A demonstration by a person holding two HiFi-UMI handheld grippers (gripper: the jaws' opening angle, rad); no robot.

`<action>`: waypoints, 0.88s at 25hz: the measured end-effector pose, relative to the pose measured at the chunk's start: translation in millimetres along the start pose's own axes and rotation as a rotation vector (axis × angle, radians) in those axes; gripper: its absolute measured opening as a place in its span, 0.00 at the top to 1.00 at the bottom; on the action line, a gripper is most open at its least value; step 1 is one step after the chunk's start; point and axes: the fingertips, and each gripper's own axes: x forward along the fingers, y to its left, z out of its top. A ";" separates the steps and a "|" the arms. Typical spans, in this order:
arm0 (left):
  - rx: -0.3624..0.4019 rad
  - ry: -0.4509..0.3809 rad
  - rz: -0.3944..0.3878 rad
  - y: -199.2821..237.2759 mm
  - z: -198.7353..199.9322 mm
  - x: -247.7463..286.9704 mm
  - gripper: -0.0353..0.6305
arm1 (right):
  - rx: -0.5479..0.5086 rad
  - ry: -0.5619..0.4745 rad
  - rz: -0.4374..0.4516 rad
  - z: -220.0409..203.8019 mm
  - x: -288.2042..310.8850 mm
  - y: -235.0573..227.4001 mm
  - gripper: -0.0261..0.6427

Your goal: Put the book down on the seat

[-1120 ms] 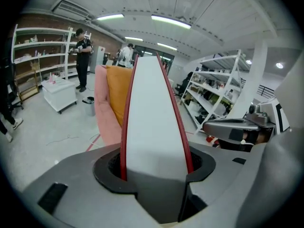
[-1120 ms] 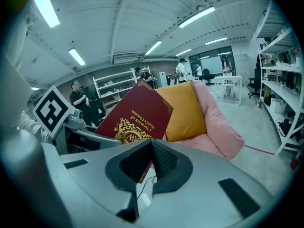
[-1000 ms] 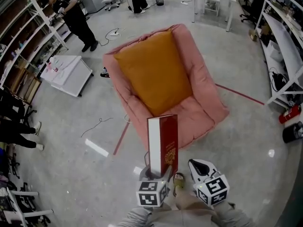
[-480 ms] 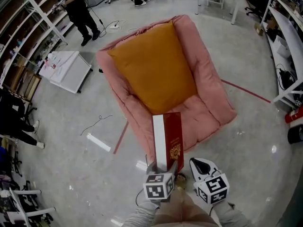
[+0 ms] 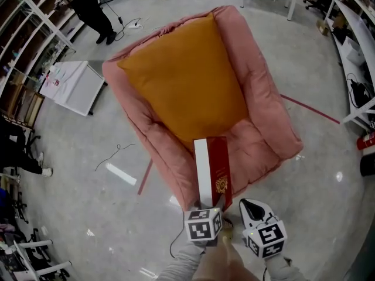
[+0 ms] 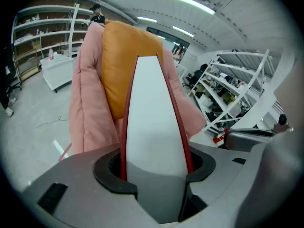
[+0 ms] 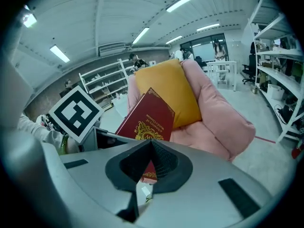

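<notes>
A dark red book [image 5: 214, 171] with white page edges stands upright in my left gripper [image 5: 205, 207], whose jaws are shut on its lower end. In the head view the book's top reaches over the front edge of the pink armchair [image 5: 269, 127] and its seat [image 5: 249, 148]. An orange cushion [image 5: 181, 81] leans on the backrest. The left gripper view shows the book's [image 6: 154, 122] page edge filling the gap in that gripper [image 6: 154, 170]. My right gripper [image 5: 251, 207] is shut and empty beside the left one. In its own view the right gripper [image 7: 151, 146] has the book's cover [image 7: 147, 115] just beyond it.
A white cart [image 5: 70, 86] stands left of the armchair, with a person [image 5: 88, 4] behind it. White shelving [image 5: 357, 51] lines the right side. A red tape line [image 5: 310, 110], a white strip [image 5: 120, 173] and a thin cable [image 5: 111, 156] lie on the concrete floor.
Both grippers and the book have moved forward toward the armchair. The book's top now overlaps the seat's front edge. The grip on the book is unchanged.
</notes>
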 end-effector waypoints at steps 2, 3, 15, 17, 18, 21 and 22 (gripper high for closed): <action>0.000 0.024 0.003 5.1 -3.1 15.1 0.56 | 0.004 0.009 -0.011 -3.2 9.2 -5.1 0.95; 0.001 0.037 0.005 7.9 -5.3 23.1 0.56 | 0.008 0.013 -0.018 -5.1 14.2 -8.3 0.95; -0.051 0.154 0.044 32.6 -19.4 97.3 0.56 | 0.072 0.065 -0.050 -19.5 56.6 -41.5 0.95; -0.046 0.171 0.040 32.4 -19.3 106.0 0.56 | 0.078 0.072 -0.049 -21.5 61.0 -44.0 0.95; -0.040 0.180 0.040 31.9 -19.3 109.7 0.56 | 0.081 0.073 -0.049 -21.6 62.8 -45.0 0.95; -0.027 0.204 0.047 32.8 -22.0 118.1 0.56 | 0.093 0.079 -0.049 -22.8 67.3 -45.9 0.95; -0.025 0.212 0.049 33.7 -24.1 120.8 0.56 | 0.096 0.081 -0.049 -24.1 68.5 -45.8 0.95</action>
